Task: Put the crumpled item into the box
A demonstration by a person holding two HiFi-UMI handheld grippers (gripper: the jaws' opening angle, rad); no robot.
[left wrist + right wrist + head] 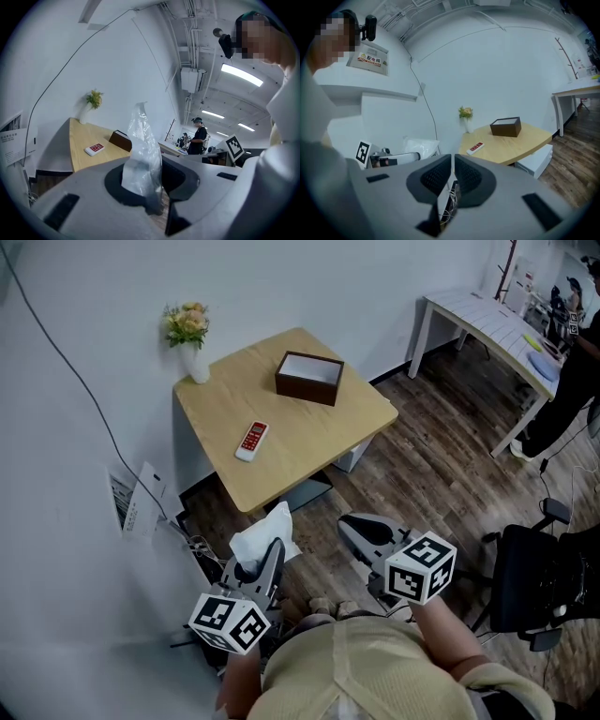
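The left tongs (269, 557) are closed on the crumpled bag (265, 531), a piece of thin, clear-white film. It is pinched low down between the pads, and most of it stands up loose above the jaws. The right tongs (359, 529) are drawn nearly together with nothing between them, and hang level beside the left pair. Both are held over the wooden floor (441, 456), short of the surface (314, 442). The box (309, 377) sits open-topped toward the far side of that surface, well apart from the bag. A white remote (251, 441) lies nearer the front edge, and a vase of flowers (191, 341) stands at the back corner by the wall. The main risk is probably the grip itself. The film looks slick and thin and only its lower part is caught, so a quick swing toward the box could let it slide out and drop to the floor or onto the wood short of the box. The free upper part may also flop or catch air on the way. That could hide the box rim from the person and spoil the aim. Once let go, so light a thing might spring open and hang over the rim instead of settling inside. It might also cling to a pad and come back out as the tongs pull away. A low reach across the front could nudge the remote, and drifting left would bring the arm near the vase.
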